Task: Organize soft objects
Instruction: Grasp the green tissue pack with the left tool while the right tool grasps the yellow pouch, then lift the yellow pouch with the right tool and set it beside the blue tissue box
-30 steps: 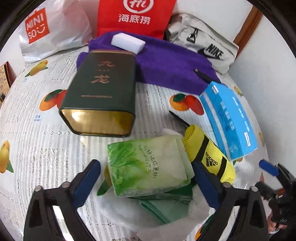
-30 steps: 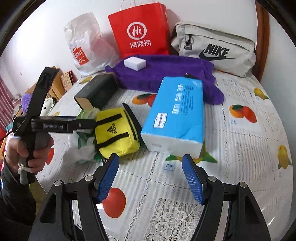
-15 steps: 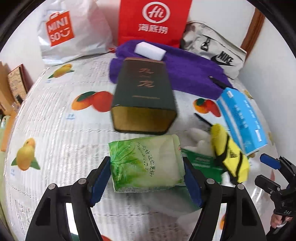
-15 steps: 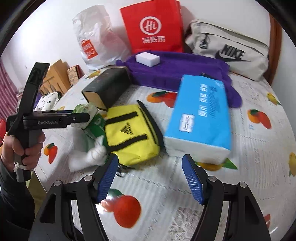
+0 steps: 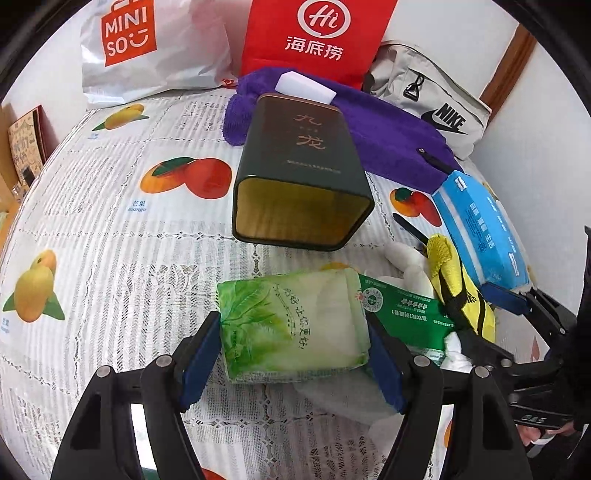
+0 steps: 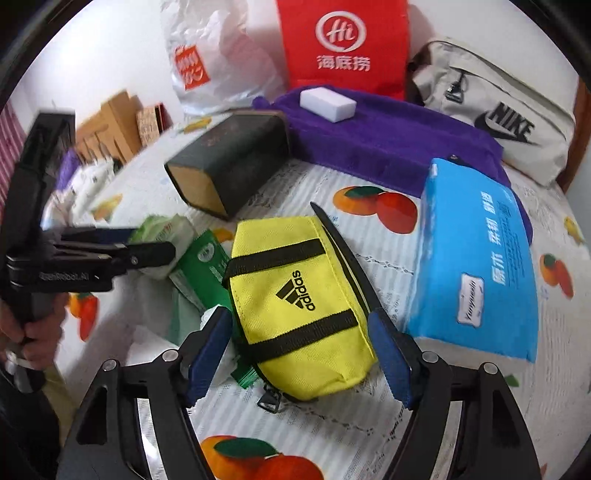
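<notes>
A green tissue pack [image 5: 291,325] lies on the fruit-print tablecloth [image 5: 110,221], and my left gripper [image 5: 291,332] is shut on it, a blue pad pressing each side. A yellow adidas pouch [image 6: 295,295] lies to its right, partly over a flat green packet [image 5: 402,310] and something white and soft [image 5: 406,262]. My right gripper [image 6: 299,325] straddles the pouch's near half. Its jaws are opening and the pads stand just off the pouch's sides. A blue tissue pack [image 6: 476,258] lies right of the pouch.
A dark green tin [image 5: 303,173] lies on its side behind the packs. Further back are a purple towel [image 6: 388,140] with a white block [image 6: 327,103] on it, a red bag [image 5: 314,33], a white Miniso bag [image 5: 147,44] and a grey Nike bag [image 6: 498,110].
My left gripper has shut onto the green tissue pack. My right gripper has moved left from in front of the blue tissue pack and now straddles the yellow pouch.
</notes>
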